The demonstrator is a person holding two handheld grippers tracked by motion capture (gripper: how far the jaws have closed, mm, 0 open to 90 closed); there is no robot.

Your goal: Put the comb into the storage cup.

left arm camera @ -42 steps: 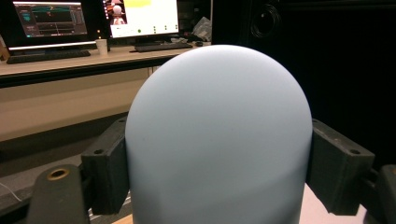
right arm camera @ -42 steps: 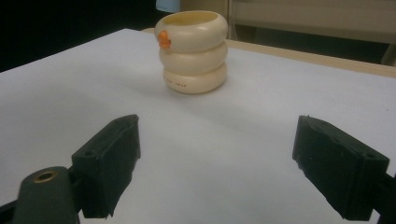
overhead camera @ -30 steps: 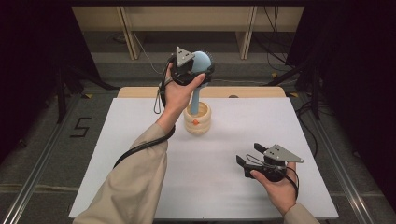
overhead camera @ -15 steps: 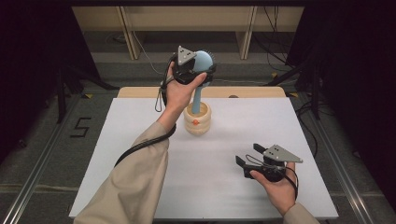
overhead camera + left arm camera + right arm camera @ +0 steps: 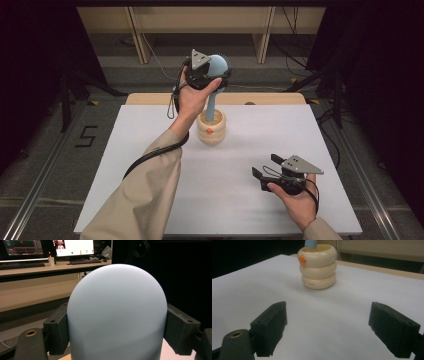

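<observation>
The left gripper was up above the far side of the table, its jaws clamped on the round blue head of the pestle. In the left gripper view that pale blue dome sat squarely between the two black pads, touching both, with the jaws spread fairly wide to take it. The pestle's stem ran down, slightly tilted, into the cream ribbed mortar, which stood on the white table near its far edge. The right gripper rested low over the near right part of the table, well apart from the mortar, jaws wide open with nothing in them. In the right gripper view, the mortar stood ahead beyond the gap between the pads.
</observation>
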